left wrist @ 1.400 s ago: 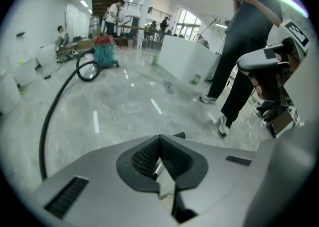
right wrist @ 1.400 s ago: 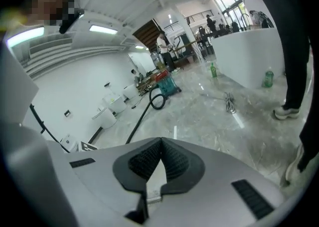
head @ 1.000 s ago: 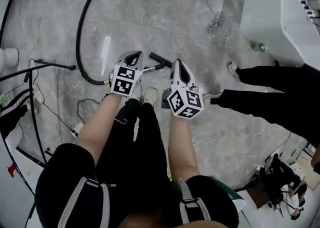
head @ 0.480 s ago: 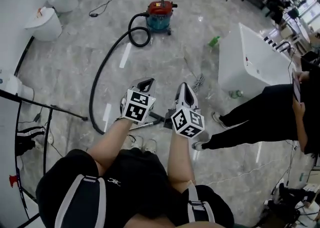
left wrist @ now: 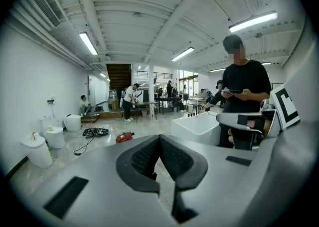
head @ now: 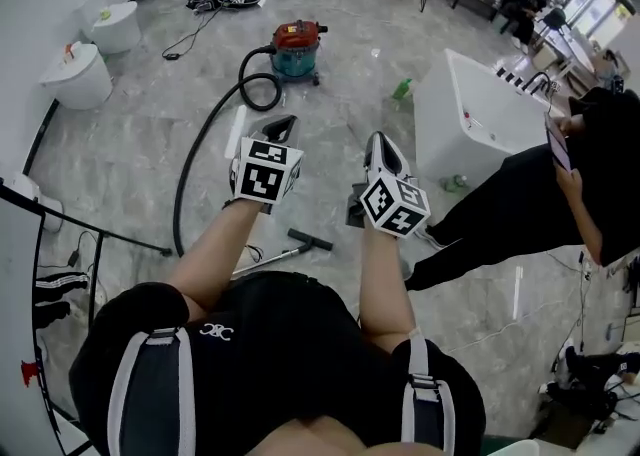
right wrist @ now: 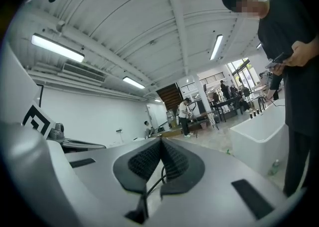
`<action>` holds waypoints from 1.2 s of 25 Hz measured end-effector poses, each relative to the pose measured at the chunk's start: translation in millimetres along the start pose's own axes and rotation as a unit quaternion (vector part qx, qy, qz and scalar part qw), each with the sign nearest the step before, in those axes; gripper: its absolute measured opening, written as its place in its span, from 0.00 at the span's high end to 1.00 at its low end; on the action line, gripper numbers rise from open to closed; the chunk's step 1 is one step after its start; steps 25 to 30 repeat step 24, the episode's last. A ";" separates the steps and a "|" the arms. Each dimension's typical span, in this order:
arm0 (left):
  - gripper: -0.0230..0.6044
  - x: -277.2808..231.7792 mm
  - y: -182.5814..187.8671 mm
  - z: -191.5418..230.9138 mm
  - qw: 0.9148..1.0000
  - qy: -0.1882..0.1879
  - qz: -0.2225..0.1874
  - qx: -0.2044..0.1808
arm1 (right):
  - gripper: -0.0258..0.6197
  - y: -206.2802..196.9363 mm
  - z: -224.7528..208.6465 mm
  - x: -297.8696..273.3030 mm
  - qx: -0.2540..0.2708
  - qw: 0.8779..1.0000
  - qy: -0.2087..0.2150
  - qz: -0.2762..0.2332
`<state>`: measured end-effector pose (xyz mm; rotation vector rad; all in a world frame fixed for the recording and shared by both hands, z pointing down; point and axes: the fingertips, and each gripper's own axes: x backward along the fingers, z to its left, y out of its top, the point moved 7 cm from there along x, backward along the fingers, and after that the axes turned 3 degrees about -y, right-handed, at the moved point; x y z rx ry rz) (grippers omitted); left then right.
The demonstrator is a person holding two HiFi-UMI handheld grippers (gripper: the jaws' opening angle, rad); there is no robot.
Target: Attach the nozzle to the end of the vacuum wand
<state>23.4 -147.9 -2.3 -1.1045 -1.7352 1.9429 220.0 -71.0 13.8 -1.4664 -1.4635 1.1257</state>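
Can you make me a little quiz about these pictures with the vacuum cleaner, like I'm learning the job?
1. True or false: the left gripper is gripping the vacuum wand.
2. Which colour is the top of the vacuum cleaner? A red, B yellow, C white.
3. Fill in the gap: the vacuum wand lies on the ____, below both raised grippers.

Key
1. False. Its jaws are shut with nothing between them.
2. A, red.
3. floor.
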 end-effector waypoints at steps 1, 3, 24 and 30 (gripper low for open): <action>0.95 -0.2 4.6 -1.3 1.000 0.006 -0.005 -0.006 | 0.94 2.5 -0.9 0.3 0.003 1.000 0.001 -0.002; 0.95 -1.3 14.8 -6.5 0.999 0.015 -0.018 -0.022 | 0.94 7.5 -3.3 0.1 0.019 1.000 0.001 -0.007; 0.95 -17.6 32.5 -51.7 0.999 -0.029 -0.037 0.006 | 0.94 29.9 -38.5 15.1 0.032 0.999 -0.001 -0.030; 0.95 -17.6 32.5 -51.7 0.999 -0.029 -0.037 0.006 | 0.94 29.9 -38.5 15.1 0.032 0.999 -0.001 -0.030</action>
